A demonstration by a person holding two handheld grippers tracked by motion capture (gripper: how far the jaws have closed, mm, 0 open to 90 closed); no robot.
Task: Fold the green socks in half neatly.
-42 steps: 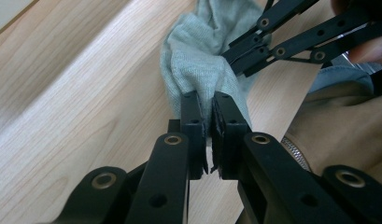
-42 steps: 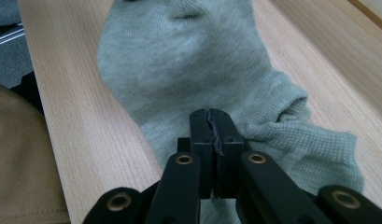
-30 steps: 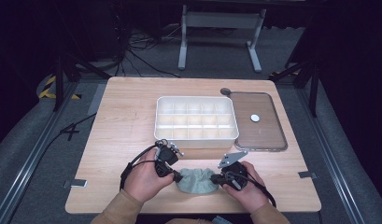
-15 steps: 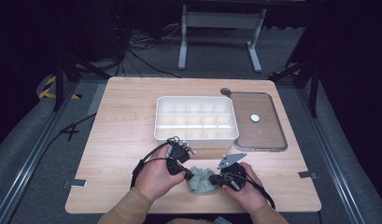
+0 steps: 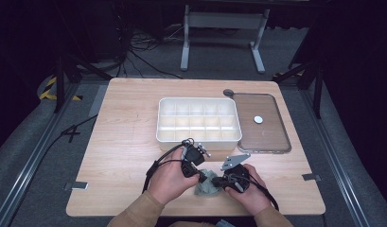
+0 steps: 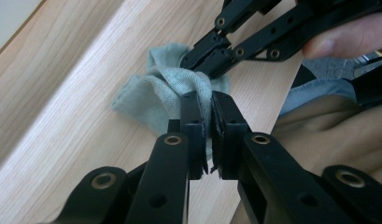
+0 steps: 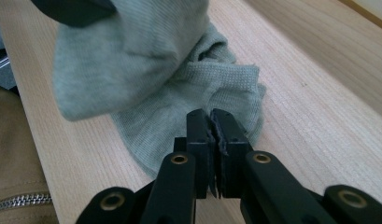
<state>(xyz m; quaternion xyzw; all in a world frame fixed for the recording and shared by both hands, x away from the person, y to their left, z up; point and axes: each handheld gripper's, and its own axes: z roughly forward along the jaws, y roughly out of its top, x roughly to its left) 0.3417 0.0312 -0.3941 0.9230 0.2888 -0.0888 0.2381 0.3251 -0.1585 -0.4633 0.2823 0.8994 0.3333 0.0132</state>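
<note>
A grey-green sock [image 5: 206,187] lies bunched near the table's front edge between both hands. My left gripper [image 5: 203,177] reaches in from the left and is shut on a fold of the sock [image 6: 165,88], with the cloth pinched between its fingertips. My right gripper [image 5: 215,180] comes from the right and is shut on the sock's ribbed edge [image 7: 235,88]. In the left gripper view, the right gripper [image 6: 205,58] bites the sock just beyond my own jaws. Part of the sock [image 7: 128,60] is lifted and folded over the part on the wood.
A white compartment tray [image 5: 160,124] stands just behind the hands. A brown flat tray [image 5: 271,138] with a small white disc [image 5: 258,119] lies to its right. A grey round cap [image 5: 228,92] is set in the table behind them. The table's front edge is close under the forearms.
My left gripper has moved to the right toward the right gripper, carrying its end of the sock, so the sock is now folded into a narrower bunch. The right hand has stayed put.
</note>
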